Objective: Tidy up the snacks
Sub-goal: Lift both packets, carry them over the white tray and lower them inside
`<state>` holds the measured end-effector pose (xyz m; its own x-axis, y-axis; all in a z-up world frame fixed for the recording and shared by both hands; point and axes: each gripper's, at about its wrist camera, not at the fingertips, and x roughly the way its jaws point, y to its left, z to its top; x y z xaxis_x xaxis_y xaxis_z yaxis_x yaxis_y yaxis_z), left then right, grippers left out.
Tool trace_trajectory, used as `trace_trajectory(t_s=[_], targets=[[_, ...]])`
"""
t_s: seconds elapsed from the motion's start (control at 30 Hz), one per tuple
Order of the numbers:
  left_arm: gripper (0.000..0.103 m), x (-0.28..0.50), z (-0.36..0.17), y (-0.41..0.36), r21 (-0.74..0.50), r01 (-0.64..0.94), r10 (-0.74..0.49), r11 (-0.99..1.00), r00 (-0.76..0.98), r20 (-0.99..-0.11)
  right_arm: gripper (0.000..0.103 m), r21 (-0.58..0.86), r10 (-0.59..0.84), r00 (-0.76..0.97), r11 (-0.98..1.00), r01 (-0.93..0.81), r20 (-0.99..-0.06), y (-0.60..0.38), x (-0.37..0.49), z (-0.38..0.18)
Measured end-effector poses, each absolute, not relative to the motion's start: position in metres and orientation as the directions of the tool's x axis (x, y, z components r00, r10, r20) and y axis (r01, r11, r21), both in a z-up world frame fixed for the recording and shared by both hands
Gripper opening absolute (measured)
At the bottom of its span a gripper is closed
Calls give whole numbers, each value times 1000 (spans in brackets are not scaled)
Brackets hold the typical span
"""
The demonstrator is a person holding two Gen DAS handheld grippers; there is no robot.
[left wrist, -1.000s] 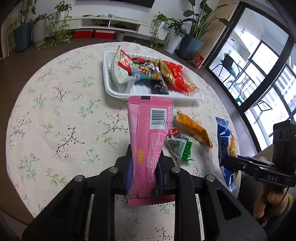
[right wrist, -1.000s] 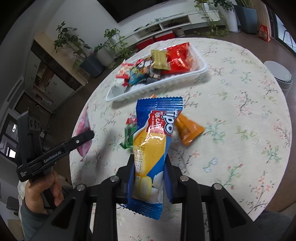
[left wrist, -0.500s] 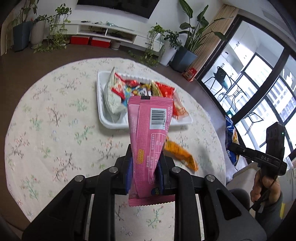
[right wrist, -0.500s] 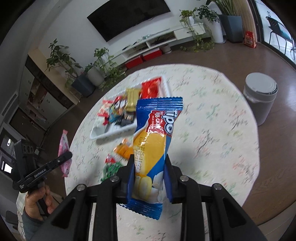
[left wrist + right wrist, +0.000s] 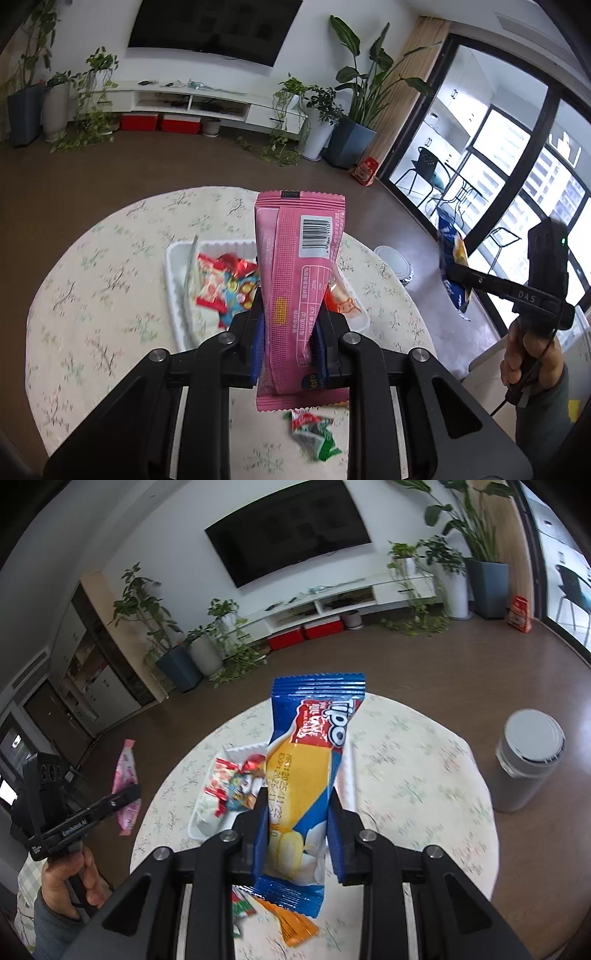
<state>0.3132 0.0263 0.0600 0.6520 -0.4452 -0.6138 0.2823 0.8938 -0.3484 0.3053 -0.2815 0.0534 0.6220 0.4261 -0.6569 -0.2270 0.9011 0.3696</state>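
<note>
My left gripper (image 5: 288, 325) is shut on a pink snack packet (image 5: 295, 280) that stands up between its pads, high above the round table. My right gripper (image 5: 297, 812) is shut on a blue and yellow Tipo cake packet (image 5: 310, 760), also held well above the table. Below both lies a white tray (image 5: 173, 280) holding several snack packets. A green and red packet (image 5: 314, 432) and an orange packet (image 5: 295, 923) lie loose on the cloth on the near side of the tray. Each view shows the other gripper off to its side with its packet.
The round table (image 5: 413, 782) has a floral cloth. A grey bin (image 5: 528, 760) stands on the floor to its right. A hand (image 5: 524, 354) grips the right tool's handle. Potted plants, a TV shelf and glass doors line the room.
Both grippers have risen and drawn back from the table with their packets still held. The table and tray now look smaller and lower, and more of the room shows.
</note>
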Motion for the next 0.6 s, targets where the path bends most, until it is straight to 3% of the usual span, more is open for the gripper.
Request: trace_trajectory(t_s=[0.2, 0.6], targets=[[20, 357, 51, 8, -352, 286, -452, 891, 620, -641, 30, 362, 478, 573, 878, -313, -666, -233, 352, 55], [20, 422, -25, -12, -351, 251, -432, 902, 552, -713, 30, 334, 450, 434, 887, -319, -780, -185, 408, -19]])
